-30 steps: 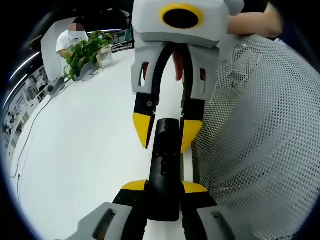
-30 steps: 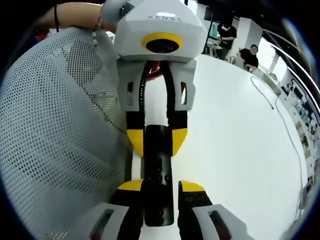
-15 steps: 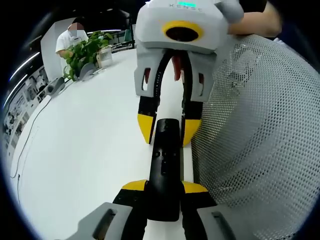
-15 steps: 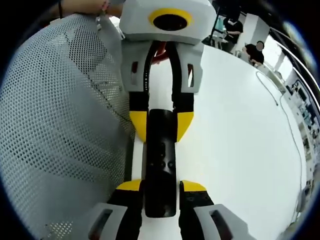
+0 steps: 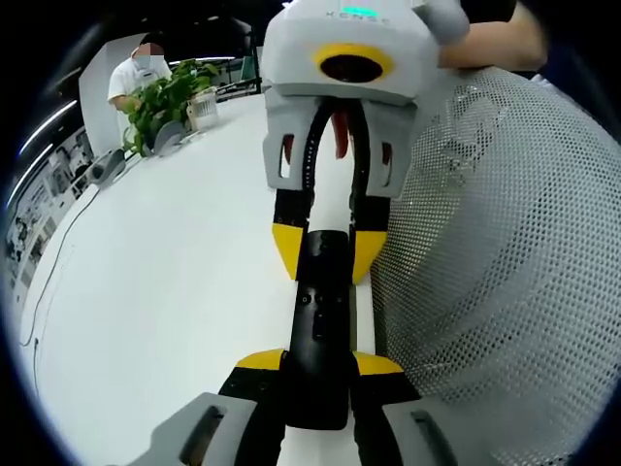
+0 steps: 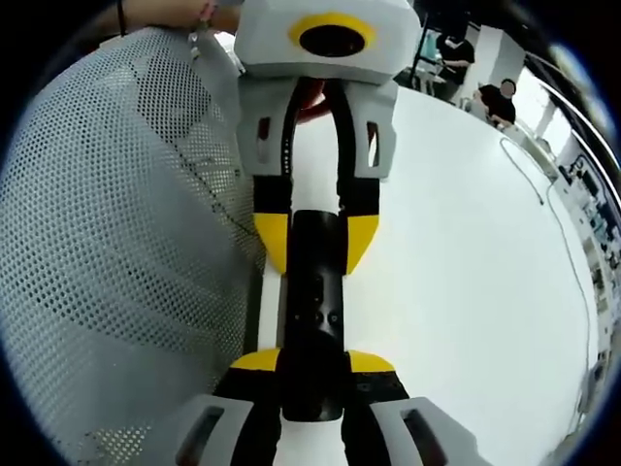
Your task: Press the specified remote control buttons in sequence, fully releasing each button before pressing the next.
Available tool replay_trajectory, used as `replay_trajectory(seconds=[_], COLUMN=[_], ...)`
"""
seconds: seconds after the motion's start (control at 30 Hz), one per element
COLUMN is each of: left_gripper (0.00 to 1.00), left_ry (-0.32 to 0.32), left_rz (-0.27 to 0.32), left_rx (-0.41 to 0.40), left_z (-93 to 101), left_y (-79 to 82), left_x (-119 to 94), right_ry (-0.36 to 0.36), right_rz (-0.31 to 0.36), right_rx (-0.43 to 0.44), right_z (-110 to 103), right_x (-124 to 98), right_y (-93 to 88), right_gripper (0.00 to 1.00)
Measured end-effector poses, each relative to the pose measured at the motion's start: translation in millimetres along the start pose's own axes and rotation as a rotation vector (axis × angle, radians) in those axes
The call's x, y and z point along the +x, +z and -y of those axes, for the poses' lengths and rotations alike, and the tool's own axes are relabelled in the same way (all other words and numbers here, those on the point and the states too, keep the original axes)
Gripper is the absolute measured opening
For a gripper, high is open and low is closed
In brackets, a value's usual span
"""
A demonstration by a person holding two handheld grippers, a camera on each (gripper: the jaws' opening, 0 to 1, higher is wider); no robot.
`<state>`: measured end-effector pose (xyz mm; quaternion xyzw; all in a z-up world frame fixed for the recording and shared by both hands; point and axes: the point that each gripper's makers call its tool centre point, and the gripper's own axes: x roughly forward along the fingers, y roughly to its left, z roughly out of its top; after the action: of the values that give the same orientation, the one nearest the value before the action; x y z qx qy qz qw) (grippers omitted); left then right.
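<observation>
My left tongs (image 5: 320, 364) and right tongs (image 6: 312, 364) clamp opposite ends of remote (image 5: 320, 320). Risk: uneven pull twists remote, buttons mis-pressed; mesh (image 5: 505, 272) beside may snag.

remote control (image 5: 320, 325) buttons unreadable (too small)

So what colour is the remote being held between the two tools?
Black. The remote shows best in the right gripper view, clamped at both ends.

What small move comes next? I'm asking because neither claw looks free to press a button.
Probably open the right claw and lift it off the remote. Both it and the left claw are shut on its opposite ends, so no tip is free to reach the buttons.
</observation>
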<state>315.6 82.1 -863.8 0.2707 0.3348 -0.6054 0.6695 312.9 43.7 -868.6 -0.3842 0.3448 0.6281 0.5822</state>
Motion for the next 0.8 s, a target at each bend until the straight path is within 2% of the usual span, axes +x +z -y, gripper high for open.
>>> replay_trajectory(seconds=[0.03,0.13,0.27,0.37,0.43,0.53,0.67,0.8], left_gripper=[0.26,0.33,0.55,0.71,0.78,0.86,0.99,1.0], left_ry=[-0.012,-0.02,0.019,0.045,0.076,0.107,0.134,0.156], left_rz=[-0.001,0.003,0.014,0.076,0.07,0.074,0.121,0.126], left_rx=[-0.058,-0.08,-0.134,-0.196,-0.221,-0.254,-0.312,-0.305], left_z=[0.7,-0.7,-6.2,-11.5,-17.2,-23.4,-29.8,-32.8], left_y=[0.3,0.3,4.1,15.0,14.1,13.2,19.3,22.9], left_x=[-1,-2,-6,-13,-19,-29,-42,-51], right_ry=[0.001,0.0,0.001,0.001,0.002,0.001,0.0,0.0], right_rz=[0.005,0.013,0.021,0.026,0.03,0.031,0.035,0.036], right_rx=[0.011,0.023,0.04,0.054,0.062,0.069,0.081,0.086], right_z=[0,1,3,3,4,4,5,5], right_x=[0,0,1,1,1,1,1,1], right_y=[0.0,0.8,1.6,1.7,1.7,2.1,2.7,2.7], right_gripper=[0.2,0.2,0.2,0.2,0.2,0.2,0.2,0.2])
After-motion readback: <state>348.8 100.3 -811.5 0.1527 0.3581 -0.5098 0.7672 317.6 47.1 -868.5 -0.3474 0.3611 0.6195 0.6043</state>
